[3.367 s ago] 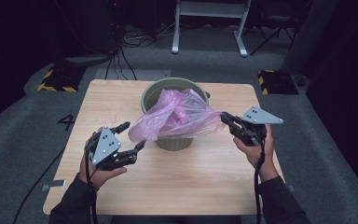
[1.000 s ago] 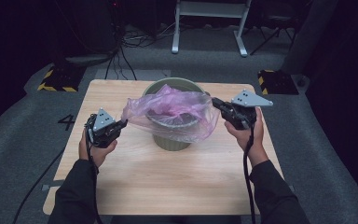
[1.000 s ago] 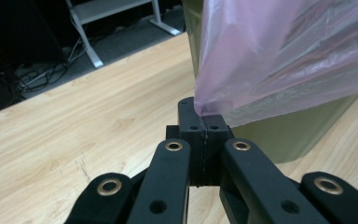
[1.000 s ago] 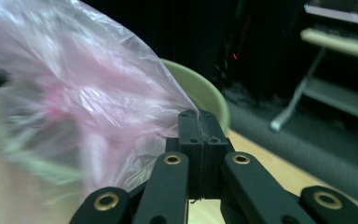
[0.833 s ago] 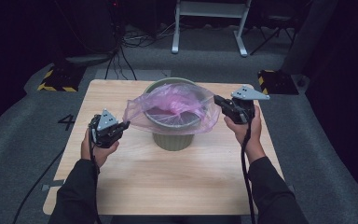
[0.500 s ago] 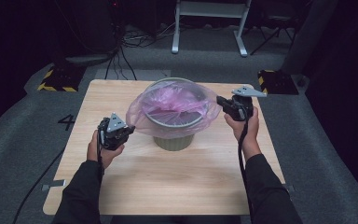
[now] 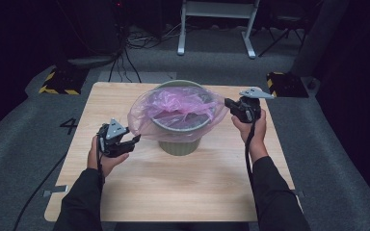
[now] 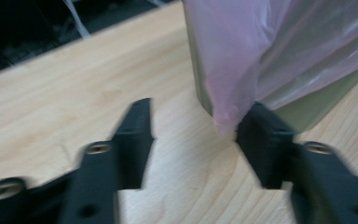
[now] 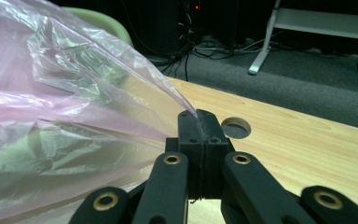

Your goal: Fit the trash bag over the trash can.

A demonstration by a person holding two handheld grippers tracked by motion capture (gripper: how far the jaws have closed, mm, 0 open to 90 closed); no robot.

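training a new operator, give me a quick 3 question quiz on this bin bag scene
1. True or false: the right gripper is clamped on the pink plastic bag.
2. The left gripper stands: A) shut on the bag, B) open, bag edge beside one jaw, C) inside the green bin.
3. What does the bin stand on?

Key: 1 true. 2 B. 3 the wooden table.

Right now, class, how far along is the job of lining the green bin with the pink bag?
Done: the pink bag is spread over the green bin, its mouth covering the rim. In hand: the right hand-held gripper is clamped on the bag's edge; the left hand-held gripper has just been opening, a fold against one jaw. Left: releasing the right side and probably tidying the overhang.
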